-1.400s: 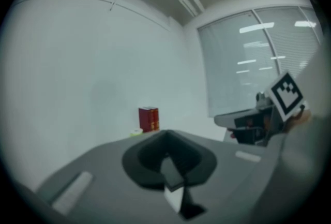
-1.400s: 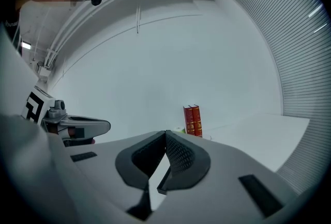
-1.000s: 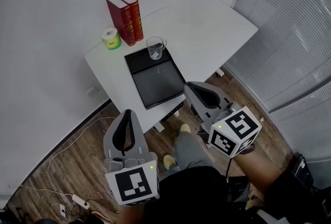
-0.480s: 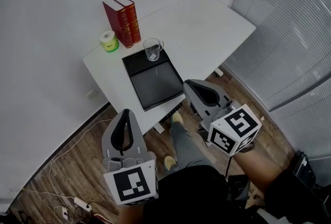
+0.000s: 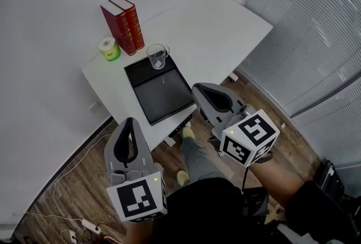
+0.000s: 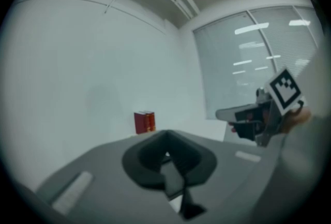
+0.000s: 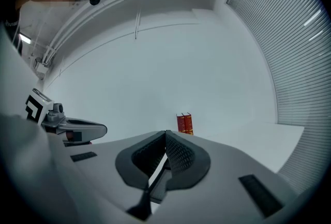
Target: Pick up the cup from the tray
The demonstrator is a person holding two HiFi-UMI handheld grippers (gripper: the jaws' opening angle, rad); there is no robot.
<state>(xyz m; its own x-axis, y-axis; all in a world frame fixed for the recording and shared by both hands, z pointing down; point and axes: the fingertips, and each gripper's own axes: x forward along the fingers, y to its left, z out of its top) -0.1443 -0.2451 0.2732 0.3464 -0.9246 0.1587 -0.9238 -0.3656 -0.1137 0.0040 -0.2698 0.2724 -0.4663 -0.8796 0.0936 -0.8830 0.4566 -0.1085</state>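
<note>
A clear glass cup with a handle (image 5: 157,56) is seen standing upright in the far corner of a shallow black rectangular tray (image 5: 163,96), which is set on the white desk (image 5: 214,29). The left claw (image 5: 131,122) and the right claw (image 5: 196,88) are both held pressed together with nothing between them, on the near side of the desk and apart from the cup.

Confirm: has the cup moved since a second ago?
No. The cup sits in the same far corner of the tray, near the red books; only the head view shifted.
</note>
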